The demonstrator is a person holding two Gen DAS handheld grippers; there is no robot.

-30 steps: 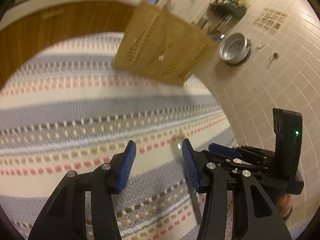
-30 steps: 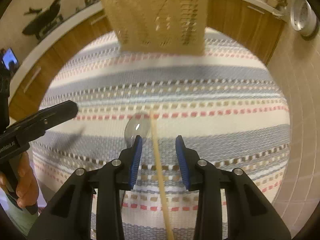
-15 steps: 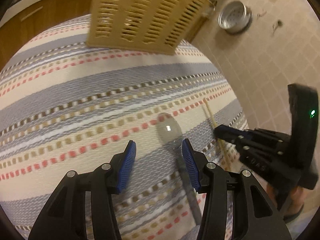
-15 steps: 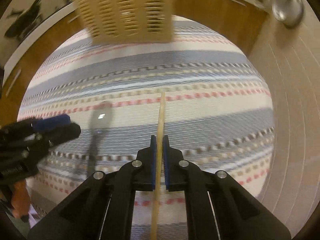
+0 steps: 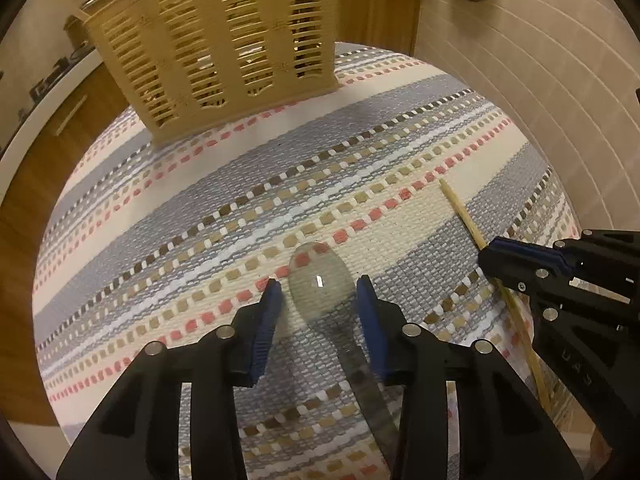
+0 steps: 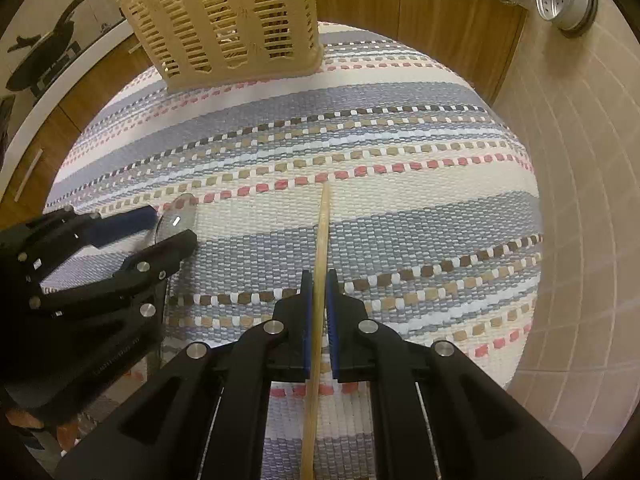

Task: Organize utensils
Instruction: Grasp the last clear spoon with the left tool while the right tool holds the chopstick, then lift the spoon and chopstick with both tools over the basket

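Right gripper [image 6: 319,280] clenched on the chopstick [image 6: 323,224], which lies on the striped mat [image 6: 400,152]. Left gripper [image 5: 318,294] released, jaws either side of the spoon [image 5: 318,280] on the mat; basket [image 5: 224,40] at far edge.

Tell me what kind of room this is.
Probably a home kitchen floor: a striped woven rug on beige tiles, wooden cabinet fronts under a pale countertop, and a slotted plastic basket standing on the rug.
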